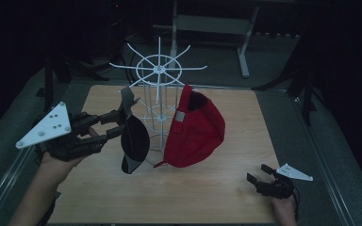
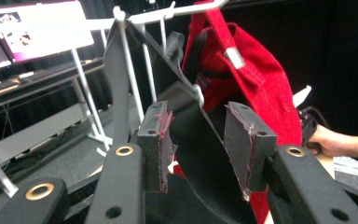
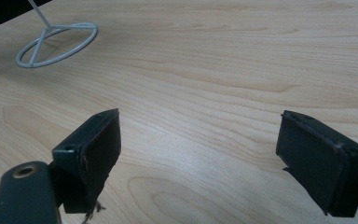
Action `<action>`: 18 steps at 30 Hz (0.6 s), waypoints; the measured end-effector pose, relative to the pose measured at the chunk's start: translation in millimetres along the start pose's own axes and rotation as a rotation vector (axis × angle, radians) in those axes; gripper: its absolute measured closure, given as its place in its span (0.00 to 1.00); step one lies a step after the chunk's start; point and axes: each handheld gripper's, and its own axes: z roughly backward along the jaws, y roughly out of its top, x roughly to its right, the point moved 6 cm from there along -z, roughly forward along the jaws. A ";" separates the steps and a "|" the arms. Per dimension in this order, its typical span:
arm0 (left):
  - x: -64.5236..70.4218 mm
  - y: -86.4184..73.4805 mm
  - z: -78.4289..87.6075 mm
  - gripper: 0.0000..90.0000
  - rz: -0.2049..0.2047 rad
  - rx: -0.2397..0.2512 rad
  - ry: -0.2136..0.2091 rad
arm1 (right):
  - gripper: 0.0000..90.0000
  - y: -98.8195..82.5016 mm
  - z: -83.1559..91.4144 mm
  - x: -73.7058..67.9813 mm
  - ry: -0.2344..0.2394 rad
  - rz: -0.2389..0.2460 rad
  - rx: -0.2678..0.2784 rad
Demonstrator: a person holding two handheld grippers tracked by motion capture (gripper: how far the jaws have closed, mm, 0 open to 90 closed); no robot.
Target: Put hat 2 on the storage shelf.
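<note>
Black cap point(image 1: 134, 141) hangs by its strap from the white wire rack point(image 1: 159, 69) beside the red cap point(image 1: 195, 129), left gripper point(image 1: 118, 124) fingers apart around its rim, probably to take or settle it; right gripper point(image 1: 258, 175) rests fingers apart on the near-right counter point(image 1: 217, 188), seemingly idle.

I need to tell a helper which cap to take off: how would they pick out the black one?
Find the white wire rack at the wooden table's far middle. Two caps hang there; the black cap hangs left, by the left hand-held gripper, beside the bigger red cap.
</note>
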 end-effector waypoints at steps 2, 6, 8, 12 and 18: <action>-0.2 -5.5 3.8 0.68 0.003 -0.007 0.007 | 0.15 0.0 0.0 0.0 0.000 0.001 0.000; -1.4 -16.7 10.7 0.68 0.020 -0.020 0.017 | 0.15 -0.1 -0.1 -0.3 -0.001 0.002 -0.002; -1.2 -22.9 12.8 0.68 0.023 -0.029 0.023 | 0.15 -0.1 -0.2 -0.3 -0.001 0.003 -0.003; 0.7 -38.2 14.1 0.68 0.024 -0.058 0.033 | 0.15 -0.1 -0.3 -0.3 -0.002 0.005 -0.003; 4.1 -68.8 12.1 0.68 0.052 -0.096 0.030 | 0.15 -0.2 -0.2 -0.7 -0.004 0.006 -0.003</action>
